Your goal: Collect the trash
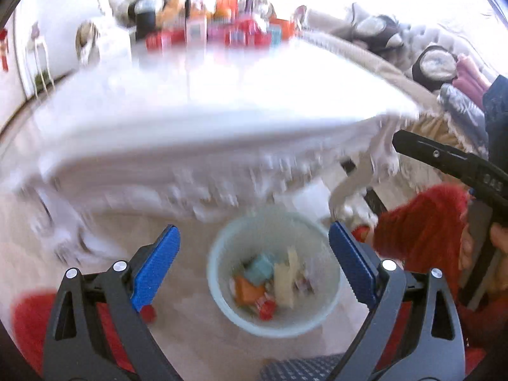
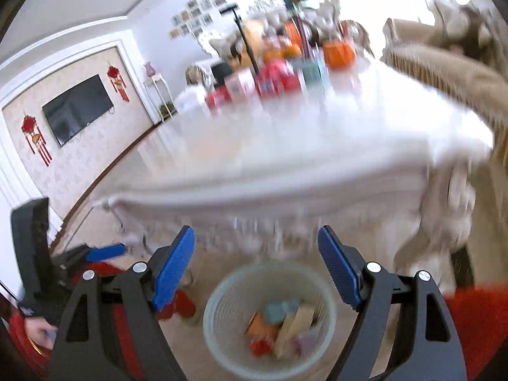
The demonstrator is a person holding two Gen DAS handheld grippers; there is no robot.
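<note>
A pale mesh wastebasket [image 1: 222,285] [image 2: 219,327] stands on the floor in front of the white table. Inside it lie several scraps: a light blue piece [image 1: 260,268] [image 2: 281,309], an orange piece [image 1: 249,290] [image 2: 258,324], a cream strip [image 1: 285,281] [image 2: 295,324] and a red bit [image 1: 266,310] [image 2: 260,346]. My left gripper [image 1: 254,238] hangs above the basket, open, nothing between its blue pads. My right gripper [image 2: 256,238] is also above the basket, open and empty. The left gripper [image 2: 104,250] shows at the left edge of the right wrist view. The right gripper's black body [image 1: 451,162] shows at the right of the left wrist view.
The white table [image 1: 222,95] [image 2: 317,146] with a fringed cloth carries boxes, cartons and a vase [image 2: 297,6] at its far end. A beige sofa [image 2: 444,73] with plush toys [image 1: 381,31] lies to the right. A television [image 2: 76,108] hangs on the left wall. Red fabric [image 1: 422,231] is beside the basket.
</note>
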